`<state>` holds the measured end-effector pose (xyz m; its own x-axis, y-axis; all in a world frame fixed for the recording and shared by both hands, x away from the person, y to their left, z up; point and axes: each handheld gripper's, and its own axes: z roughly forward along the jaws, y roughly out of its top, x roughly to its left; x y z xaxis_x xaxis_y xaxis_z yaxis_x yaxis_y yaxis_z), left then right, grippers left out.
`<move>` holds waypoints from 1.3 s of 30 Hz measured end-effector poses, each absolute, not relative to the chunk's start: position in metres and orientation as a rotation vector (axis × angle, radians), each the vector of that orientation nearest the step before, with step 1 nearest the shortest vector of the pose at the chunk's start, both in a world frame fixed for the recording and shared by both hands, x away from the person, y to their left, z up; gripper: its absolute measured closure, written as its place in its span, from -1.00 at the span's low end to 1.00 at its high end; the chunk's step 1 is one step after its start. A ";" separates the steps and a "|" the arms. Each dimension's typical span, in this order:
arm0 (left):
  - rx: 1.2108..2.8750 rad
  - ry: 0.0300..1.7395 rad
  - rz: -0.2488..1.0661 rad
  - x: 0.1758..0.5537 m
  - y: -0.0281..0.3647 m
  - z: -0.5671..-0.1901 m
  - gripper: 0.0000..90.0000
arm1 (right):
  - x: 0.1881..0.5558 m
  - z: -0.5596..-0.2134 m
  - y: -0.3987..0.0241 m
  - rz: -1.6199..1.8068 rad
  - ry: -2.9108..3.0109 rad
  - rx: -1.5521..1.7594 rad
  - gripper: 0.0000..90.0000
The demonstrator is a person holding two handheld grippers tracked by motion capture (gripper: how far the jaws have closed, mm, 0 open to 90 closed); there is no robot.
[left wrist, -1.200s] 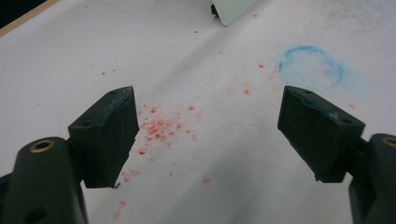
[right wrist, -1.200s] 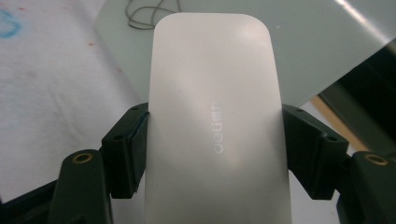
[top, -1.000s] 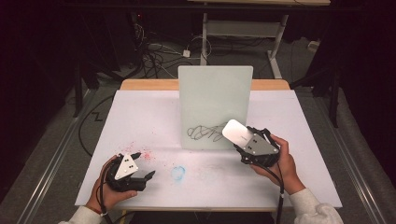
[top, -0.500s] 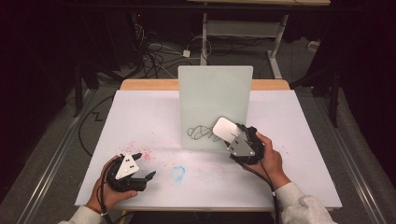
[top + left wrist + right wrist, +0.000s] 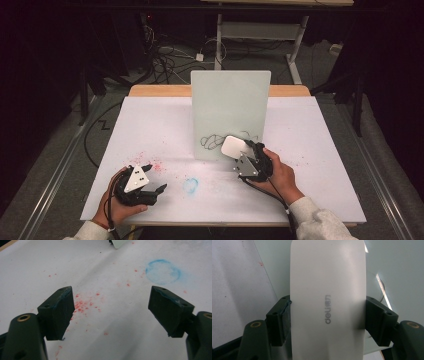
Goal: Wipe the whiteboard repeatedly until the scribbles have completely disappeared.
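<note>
An upright white board point(image 5: 230, 102) stands mid-table with a black scribble point(image 5: 212, 141) near its bottom edge. A white eraser point(image 5: 233, 146) marked "deli" is clamped by its long sides in my right gripper point(image 5: 240, 151), which is shut on it. The eraser sits at the board's lower right, just right of the scribble; whether it touches the board I cannot tell. The right gripper view has the eraser point(image 5: 328, 290) between both pads, with the board point(image 5: 402, 270) behind it. My left gripper point(image 5: 155, 178) rests at the table's front left, open, nothing between its jaws point(image 5: 112, 307).
White paper point(image 5: 150, 130) covers the table. On it lie red specks point(image 5: 83, 306) near the left gripper and a faint blue ring point(image 5: 190, 184) at front centre. Beyond the far edge, cables point(image 5: 165, 57) lie on the floor by a metal frame point(image 5: 260, 30).
My right hand has carried the eraser left and down, from the right of the board to its lower part beside the scribble. The left hand has stayed put.
</note>
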<state>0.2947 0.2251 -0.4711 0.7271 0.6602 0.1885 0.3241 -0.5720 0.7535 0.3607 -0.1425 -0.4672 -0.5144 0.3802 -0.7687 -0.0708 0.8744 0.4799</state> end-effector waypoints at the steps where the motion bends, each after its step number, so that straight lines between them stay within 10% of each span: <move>1: 2.204 0.741 0.599 0.295 0.225 -0.471 -0.55 | 0.361 -0.466 -0.144 0.566 2.048 0.230 -0.30; 12: 2.199 0.744 0.597 0.294 0.226 -0.471 -0.55 | 0.370 -0.443 -0.178 0.610 1.930 0.364 -0.30; 39: 2.206 0.730 0.590 0.295 0.225 -0.471 -0.55 | 0.364 -0.480 -0.114 0.509 2.065 0.167 -0.32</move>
